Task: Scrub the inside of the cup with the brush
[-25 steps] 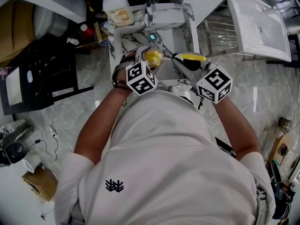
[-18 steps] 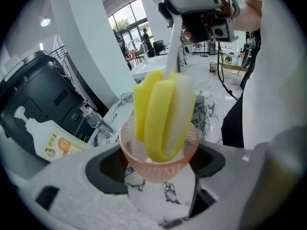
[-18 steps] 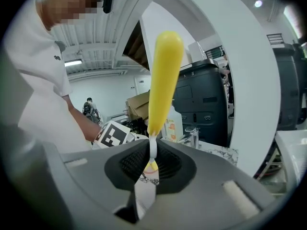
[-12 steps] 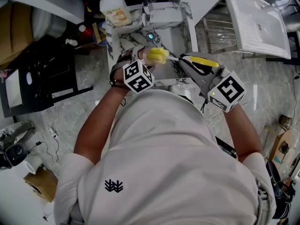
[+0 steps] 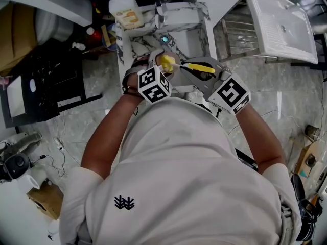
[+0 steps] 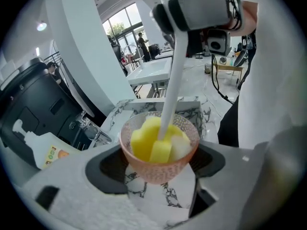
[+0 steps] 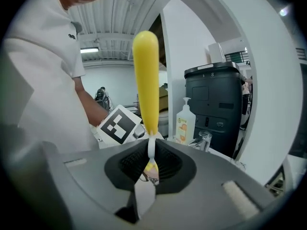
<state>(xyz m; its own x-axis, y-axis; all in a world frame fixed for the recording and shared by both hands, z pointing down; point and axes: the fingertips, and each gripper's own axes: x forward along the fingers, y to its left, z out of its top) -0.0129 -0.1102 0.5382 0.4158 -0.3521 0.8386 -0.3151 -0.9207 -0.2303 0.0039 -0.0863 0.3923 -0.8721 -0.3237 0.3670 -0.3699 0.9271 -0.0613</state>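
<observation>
A soap bottle [image 5: 125, 9] is standing at the upper left of the head view beside the marble-patterned sink [image 5: 207, 29]. A white tray [image 5: 281, 24] is lying at the upper right, and the person's white shirt [image 5: 173, 177] is filling the lower half. The marker cubes are covering part of both grippers. Just below the sink, left of centre, the left gripper [image 5: 163, 65] is holding the pink cup [image 5: 159, 60], its jaws standing wide with a pad pressing on each side. In the left gripper view the cup's mouth is tilting up toward the camera. The right gripper [image 5: 190, 71] is pinching the brush [image 5: 202, 68] at its thin white neck, its jaws nearly together. The brush's long axis is running from the yellow handle at centre right leftward to the cup, where its yellow sponge head is sitting inside and hiding the bottom. In the right gripper view a tap [image 7: 205, 139] and a black bin [image 7: 216, 104] are standing beyond the handle.
</observation>
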